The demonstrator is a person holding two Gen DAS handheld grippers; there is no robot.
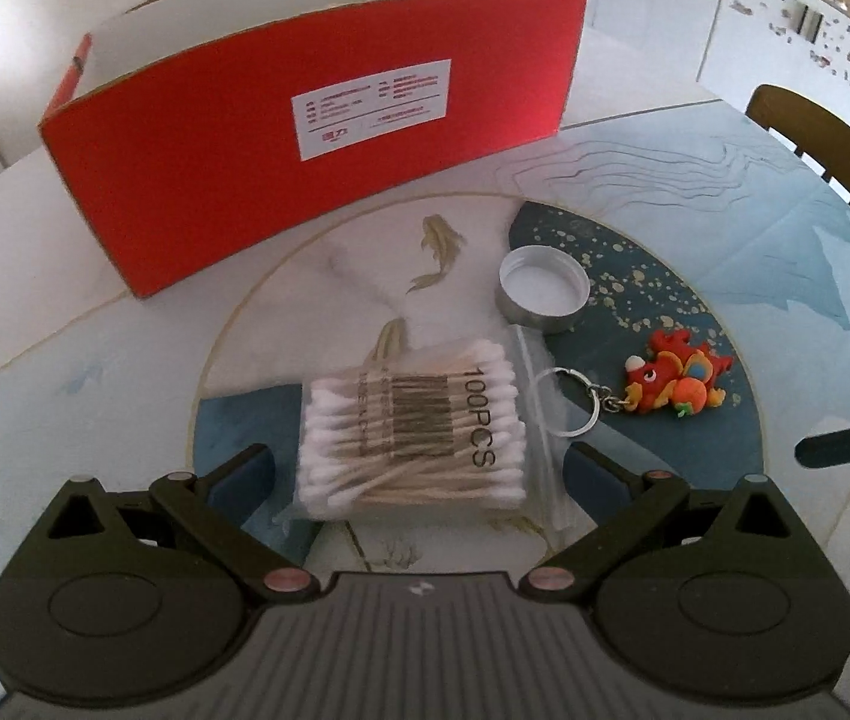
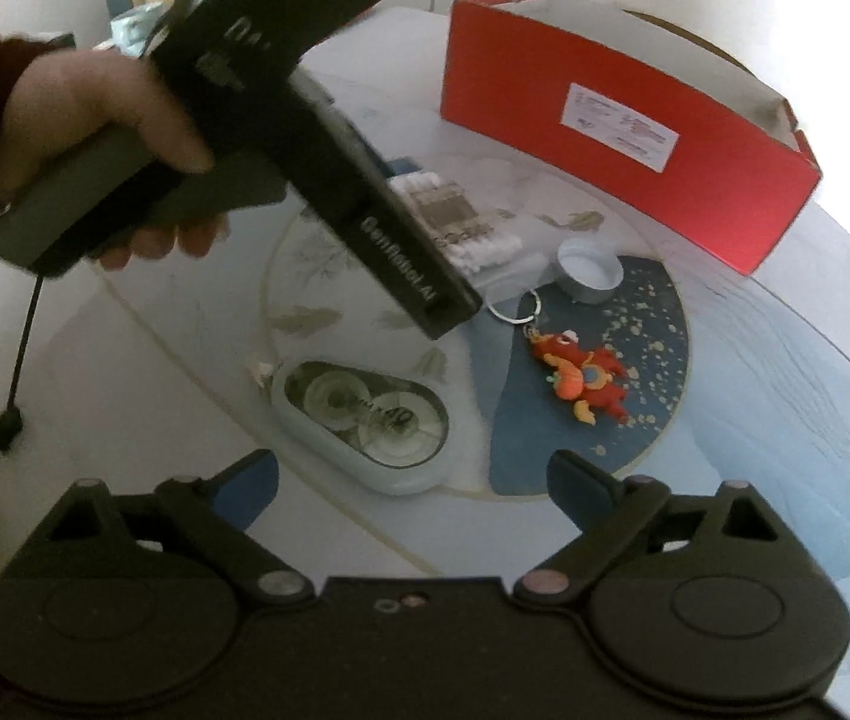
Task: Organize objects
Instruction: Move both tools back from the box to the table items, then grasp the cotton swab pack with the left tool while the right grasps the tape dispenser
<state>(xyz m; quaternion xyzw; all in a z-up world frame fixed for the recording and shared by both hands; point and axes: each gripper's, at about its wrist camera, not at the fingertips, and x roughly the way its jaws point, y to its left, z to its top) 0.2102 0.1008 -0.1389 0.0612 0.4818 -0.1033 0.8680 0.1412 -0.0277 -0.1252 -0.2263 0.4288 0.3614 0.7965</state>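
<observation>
Poised over scattered items, box unfilled.
Left hand-held gripper [image 1: 419, 468] gaped astride cotton swab pack [image 1: 413, 432], long axis across jaws; right hand-held gripper [image 2: 413, 480] gaped empty over tape dispenser [image 2: 365, 420].

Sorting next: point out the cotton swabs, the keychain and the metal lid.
cotton swabs [image 1: 413, 438], left wrist view, on the barcode label.
keychain [image 1: 673, 381], left wrist view, on the red figure's body.
metal lid [image 1: 544, 288], left wrist view, on its inner face.

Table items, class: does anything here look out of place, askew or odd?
Yes. A silver lid lies upside down, with no container in sight to match it. The cotton swab pack sits askew, and the dragon keychain and correction tape lie loose outside the red box.
</observation>
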